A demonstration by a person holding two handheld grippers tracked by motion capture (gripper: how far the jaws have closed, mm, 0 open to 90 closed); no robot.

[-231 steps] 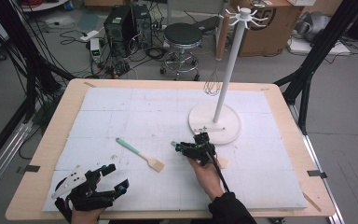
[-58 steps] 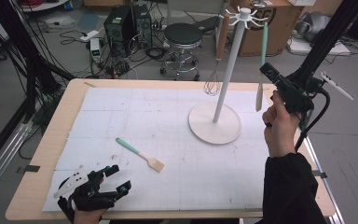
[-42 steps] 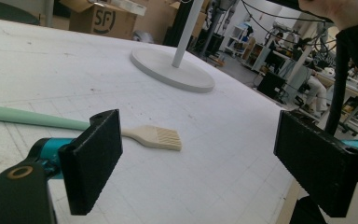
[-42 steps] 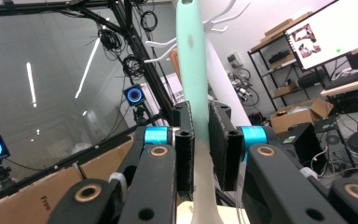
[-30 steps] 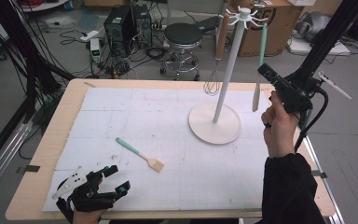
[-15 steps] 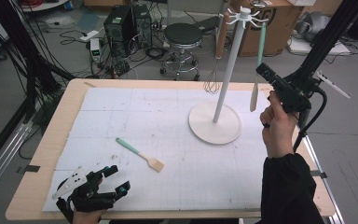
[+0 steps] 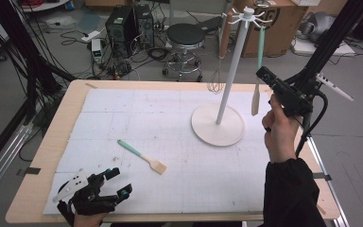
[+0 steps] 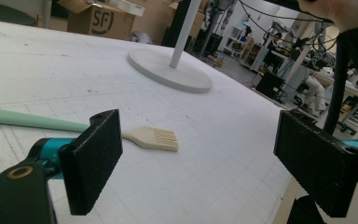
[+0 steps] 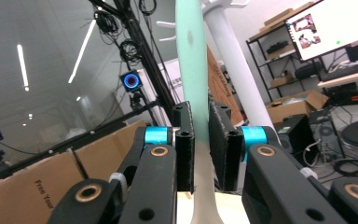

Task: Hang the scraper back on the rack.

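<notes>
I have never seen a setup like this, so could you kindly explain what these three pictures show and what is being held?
There is no robot here: a person holds a hand-held gripper in each hand, a tool with two black jaws. The high view looks down on the table from above the person's side. The other two pictures come from cameras riding on each tool, looking along its jaws.

On the white mat lies a pastry brush with a mint handle, and a white utensil stand rises from its round base, with a whisk hanging on it.

The left hand-held gripper rests near the table's front edge, jaws wide open, with the brush on the mat beyond them. The right hand-held gripper is raised beside the stand, jaws closed on a mint-handled spatula hanging near a hook.
</notes>
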